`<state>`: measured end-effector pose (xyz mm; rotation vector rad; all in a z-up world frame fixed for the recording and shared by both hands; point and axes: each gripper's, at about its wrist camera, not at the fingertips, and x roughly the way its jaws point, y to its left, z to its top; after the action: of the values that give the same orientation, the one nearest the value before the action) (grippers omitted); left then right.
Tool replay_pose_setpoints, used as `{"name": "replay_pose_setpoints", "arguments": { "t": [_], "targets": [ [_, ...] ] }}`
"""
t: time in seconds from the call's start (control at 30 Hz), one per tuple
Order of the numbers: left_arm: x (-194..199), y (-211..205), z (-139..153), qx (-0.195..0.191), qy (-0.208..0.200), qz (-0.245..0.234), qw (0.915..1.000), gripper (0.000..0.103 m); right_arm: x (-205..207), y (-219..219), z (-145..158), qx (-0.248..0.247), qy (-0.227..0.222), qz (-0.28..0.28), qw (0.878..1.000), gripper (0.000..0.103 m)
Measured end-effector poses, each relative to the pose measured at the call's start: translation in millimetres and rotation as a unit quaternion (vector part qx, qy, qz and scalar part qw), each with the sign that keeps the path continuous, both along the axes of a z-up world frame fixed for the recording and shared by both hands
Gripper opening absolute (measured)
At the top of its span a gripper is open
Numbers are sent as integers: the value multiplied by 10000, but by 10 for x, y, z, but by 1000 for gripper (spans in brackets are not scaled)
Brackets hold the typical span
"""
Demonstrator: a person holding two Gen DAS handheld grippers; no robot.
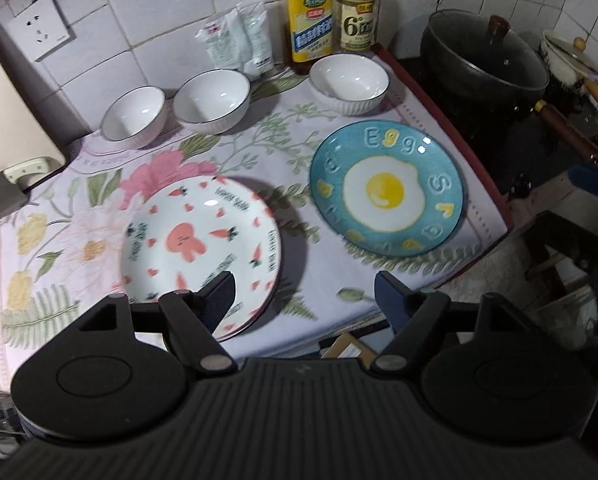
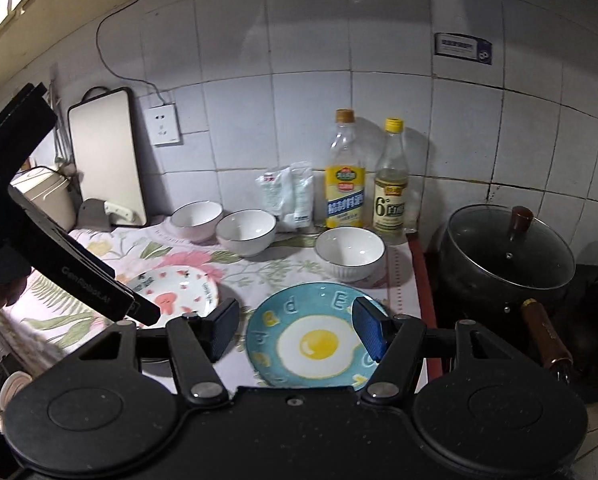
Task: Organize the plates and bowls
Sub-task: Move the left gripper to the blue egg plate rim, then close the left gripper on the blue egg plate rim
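On the tabletop (image 1: 399, 92), which has a floral cloth (image 1: 99, 208) over it, there are two plates up front and three white bowls further back. The bunny plate (image 1: 201, 249) with the pink rabbit and carrots sits near left, and the blue egg plate (image 1: 386, 188) sits to its right, the two apart with a strip of cloth between them. The left bowl (image 1: 134, 116) and middle bowl (image 1: 211, 100) are just beside each other along the far left, while the right bowl (image 1: 349, 83) stands alone, far of the egg plate. Behind the bowls, against the tiled wall, are a white pouch (image 1: 239, 42), an oil bottle (image 1: 310, 20) and a vinegar bottle (image 1: 355, 12). Off to the right a black pot (image 1: 483, 60) with a glass lid sits on the stove. The left claw (image 1: 304, 292) is wide apart and holding nothing, hovering above the near edge with one finger over the bunny plate's rim. The right claw (image 2: 295, 330) is also spread apart and empty, hanging above the egg plate, which shows between its fingers. A cutting board (image 2: 109, 156) leans on the far left wall.
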<state>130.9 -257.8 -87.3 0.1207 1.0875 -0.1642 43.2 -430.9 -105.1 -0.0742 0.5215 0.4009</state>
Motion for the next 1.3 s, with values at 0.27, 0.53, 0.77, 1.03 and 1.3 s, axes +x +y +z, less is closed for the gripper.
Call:
{"name": "replay_pose_setpoints", "arguments": {
  "t": [0.27,0.53,0.77,1.03,1.3],
  "targets": [
    [160,-236,-399,-206,-341,183,9990,76,407,-159,-476,183,276,-251,9991,68],
    [401,-370,-787,-157,-631,528,9965,76,769,-269,-1058,342,605,-604,9958,68],
    [659,-379,-1040,-224,-515,583,9967,76,985,-285,-1342,361,687,-731,9943,68],
    [860,-393,-1393,6,-225,582,9981,76,1210,-275,-1520,431,922,-914,9906,68],
    [868,-334,-1568,-125,-164,523,9984,58,1276,-236,-1607,626,1100,-1057,9863,65]
  ]
}}
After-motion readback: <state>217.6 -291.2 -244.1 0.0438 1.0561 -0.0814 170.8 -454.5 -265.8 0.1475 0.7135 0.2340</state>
